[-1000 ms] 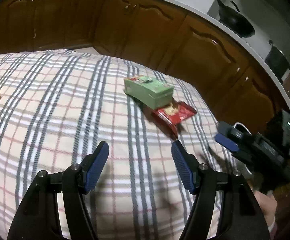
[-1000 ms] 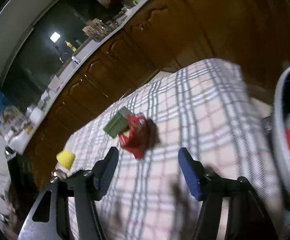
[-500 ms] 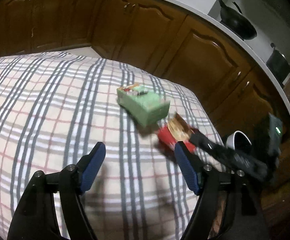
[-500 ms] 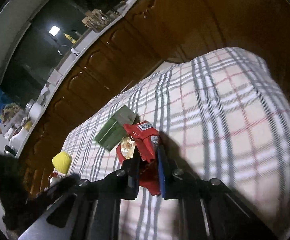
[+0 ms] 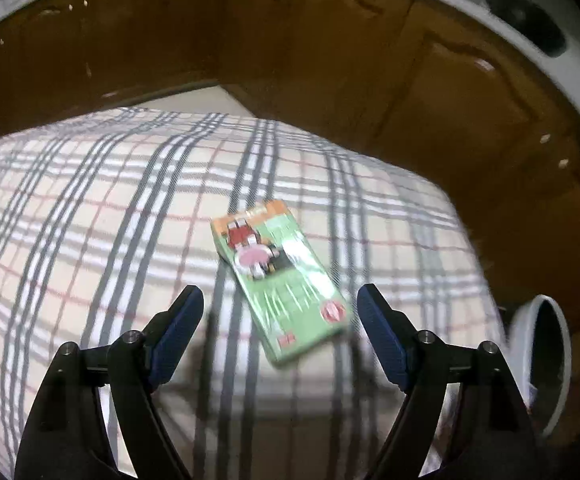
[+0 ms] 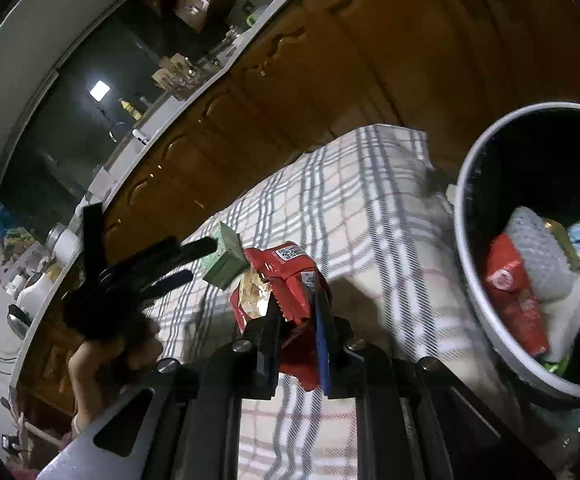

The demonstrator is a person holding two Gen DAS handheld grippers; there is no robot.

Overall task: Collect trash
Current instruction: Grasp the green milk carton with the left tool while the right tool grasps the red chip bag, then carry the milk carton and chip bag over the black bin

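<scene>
A green carton (image 5: pixel 282 284) lies flat on the plaid tablecloth (image 5: pixel 90 220), just ahead of and between the fingers of my open left gripper (image 5: pixel 280 316), which hovers above it. My right gripper (image 6: pixel 297 312) is shut on a red snack wrapper (image 6: pixel 286 276) and holds it off the cloth, left of the grey trash bin (image 6: pixel 473 184). The green carton (image 6: pixel 226 256) and the left gripper (image 6: pixel 186 260) also show in the right wrist view. The bin's rim (image 5: pixel 561 340) shows at the right edge of the left wrist view.
The bin holds a red packet (image 6: pixel 513 300), bubble wrap and other trash. Brown wooden cabinets (image 5: pixel 290 52) curve round behind the table. A person's head (image 6: pixel 102 312) is at the left in the right wrist view.
My right gripper has lifted the red wrapper off the cloth and carried it towards the bin. My left gripper has moved in over the green carton, still open.
</scene>
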